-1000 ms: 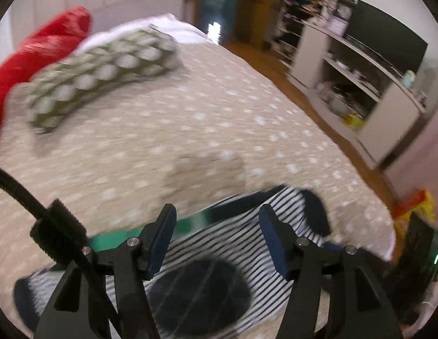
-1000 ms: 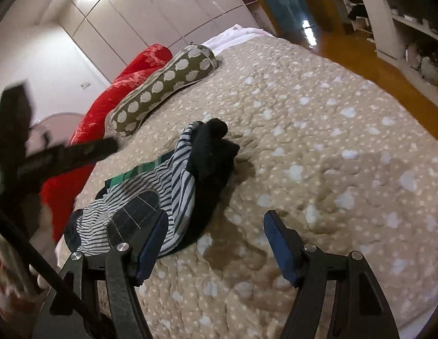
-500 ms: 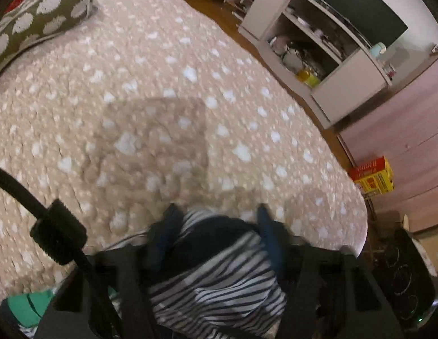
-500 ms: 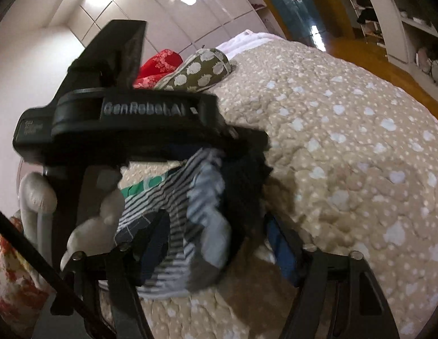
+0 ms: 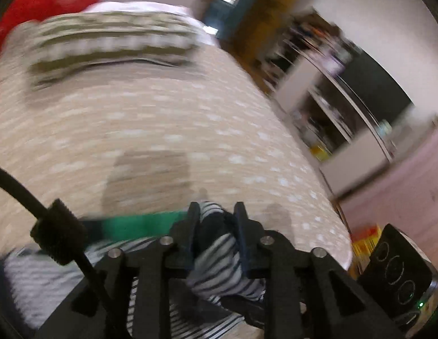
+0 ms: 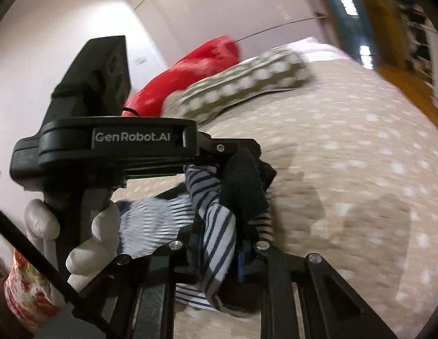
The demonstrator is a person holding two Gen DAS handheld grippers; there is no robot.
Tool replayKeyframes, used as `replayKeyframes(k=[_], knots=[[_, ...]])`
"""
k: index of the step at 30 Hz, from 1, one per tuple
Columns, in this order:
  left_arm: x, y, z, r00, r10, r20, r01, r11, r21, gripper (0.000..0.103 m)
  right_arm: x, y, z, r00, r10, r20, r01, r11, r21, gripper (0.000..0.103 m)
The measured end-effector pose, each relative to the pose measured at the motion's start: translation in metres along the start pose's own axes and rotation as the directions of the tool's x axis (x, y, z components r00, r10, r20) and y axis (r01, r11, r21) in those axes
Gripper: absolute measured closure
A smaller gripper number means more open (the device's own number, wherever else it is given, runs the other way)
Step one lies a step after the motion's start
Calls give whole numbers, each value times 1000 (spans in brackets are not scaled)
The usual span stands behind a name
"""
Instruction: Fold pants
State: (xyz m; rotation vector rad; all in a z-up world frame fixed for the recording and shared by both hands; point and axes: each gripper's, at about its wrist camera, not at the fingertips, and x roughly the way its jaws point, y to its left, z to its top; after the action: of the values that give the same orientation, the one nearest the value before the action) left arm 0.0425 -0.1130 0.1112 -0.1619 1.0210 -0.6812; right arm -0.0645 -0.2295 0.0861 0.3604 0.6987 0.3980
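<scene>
The left gripper [image 5: 216,214] has just been closing and now pinches a bunched fold of the striped pants [image 5: 219,260] between its fingers. The right gripper [image 6: 221,243] has likewise been closing and clamps the same garment. The pants lie bunched at the near edge of the beige dotted bedspread [image 5: 162,130]; a green dotted pillow [image 6: 241,84] lies far off by a red cushion [image 6: 196,67].

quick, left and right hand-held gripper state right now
left hand-held gripper: jaws have just been closing, shut on the striped pants
right hand-held gripper: jaws have just been closing, shut on the striped pants
</scene>
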Motion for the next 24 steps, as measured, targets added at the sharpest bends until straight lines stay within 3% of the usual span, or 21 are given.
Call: replayKeyframes(k=[3, 5, 9, 12, 15, 17, 20, 24], knots=[[-41, 43, -21, 996, 60, 58, -55, 994, -93, 72, 28, 29, -6, 994, 68, -90, -72, 997, -42, 54], [-70, 66, -34, 989, 112, 99, -98, 986, -138, 59, 33, 46, -11, 984, 113, -138, -125, 989, -81, 54], [-116, 99, -64, 961, 217, 170, -178, 959, -220, 57, 9, 70, -9, 981, 155, -118, -172, 972, -160, 54], [-135, 122, -87, 939, 283, 195, -218, 929, -300, 57, -5, 58, 12, 995, 83, -51, -90, 986, -137, 56], [-135, 137, -105, 923, 336, 187, -250, 894, -372, 57, 1, 52, 24, 998, -29, -51, 22, 992, -122, 76], [-125, 142, -112, 908, 386, 160, -301, 871, -389, 57, 20, 44, 29, 993, -81, -82, 72, 991, -109, 77], [-118, 143, -124, 895, 426, 136, -349, 855, -383, 57, 52, 42, 32, 984, -109, -143, 94, 990, -108, 77], [-118, 139, -132, 884, 445, 144, -370, 854, -365, 57, 99, 47, 23, 967, -69, -246, 46, 994, -101, 77]])
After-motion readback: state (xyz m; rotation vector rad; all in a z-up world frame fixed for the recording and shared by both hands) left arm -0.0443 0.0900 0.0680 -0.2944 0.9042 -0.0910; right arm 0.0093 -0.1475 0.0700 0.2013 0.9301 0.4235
